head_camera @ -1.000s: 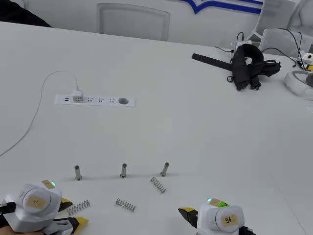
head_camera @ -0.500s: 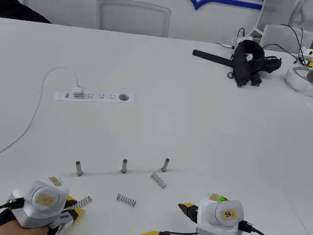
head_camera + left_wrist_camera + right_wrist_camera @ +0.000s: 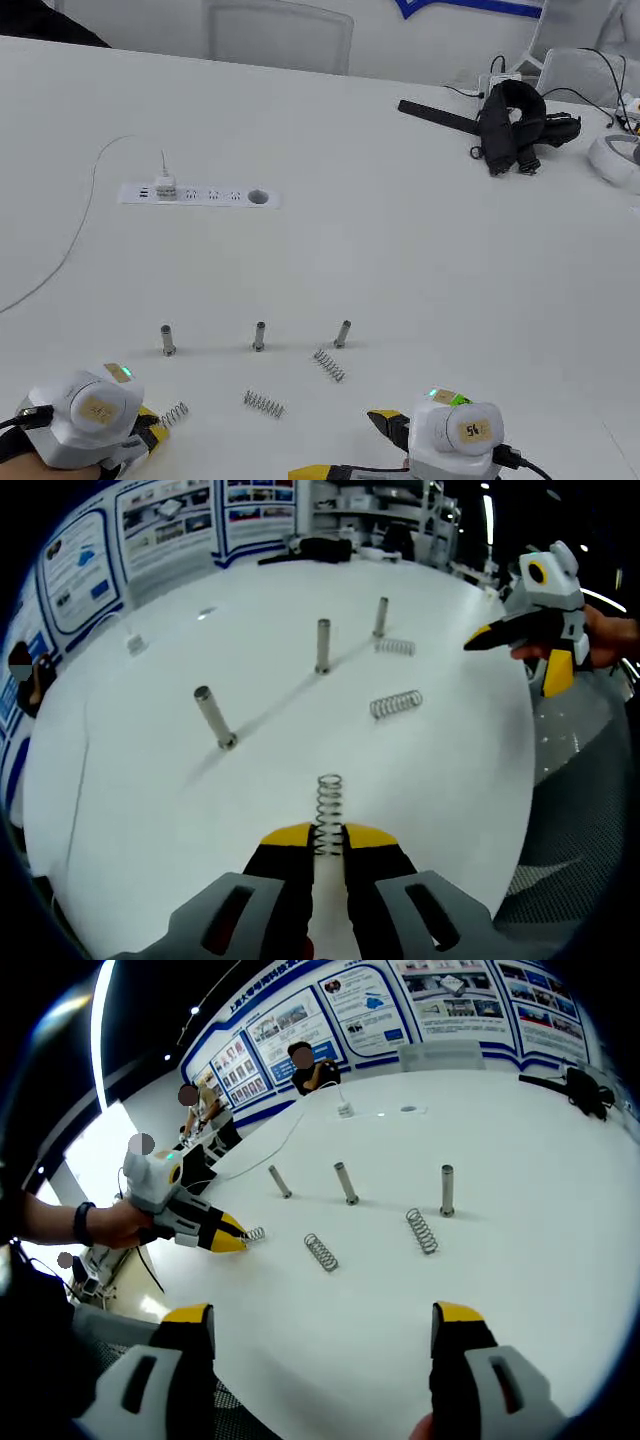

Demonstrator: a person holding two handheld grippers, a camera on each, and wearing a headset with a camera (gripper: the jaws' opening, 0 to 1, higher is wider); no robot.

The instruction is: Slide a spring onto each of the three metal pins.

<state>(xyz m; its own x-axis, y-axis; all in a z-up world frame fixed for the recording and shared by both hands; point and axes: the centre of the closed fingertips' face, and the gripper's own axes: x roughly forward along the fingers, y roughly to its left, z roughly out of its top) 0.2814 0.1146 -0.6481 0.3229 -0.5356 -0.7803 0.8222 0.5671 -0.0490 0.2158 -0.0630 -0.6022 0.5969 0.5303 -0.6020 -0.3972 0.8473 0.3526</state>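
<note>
Springs lie loose, three in all, on a white bench. One spring is pinched by its near end between the yellow tips of the left hand-held gripper, whose jaws are pressed together on it, at the bench's near left edge. A second spring lies flat in front of the middle pin. A third spring lies just beside the right pin. The left pin, like the other two, stands upright and bare. The right hand-held gripper has its jaws spread wide, holding nothing. A power strip lies farther back.
</note>
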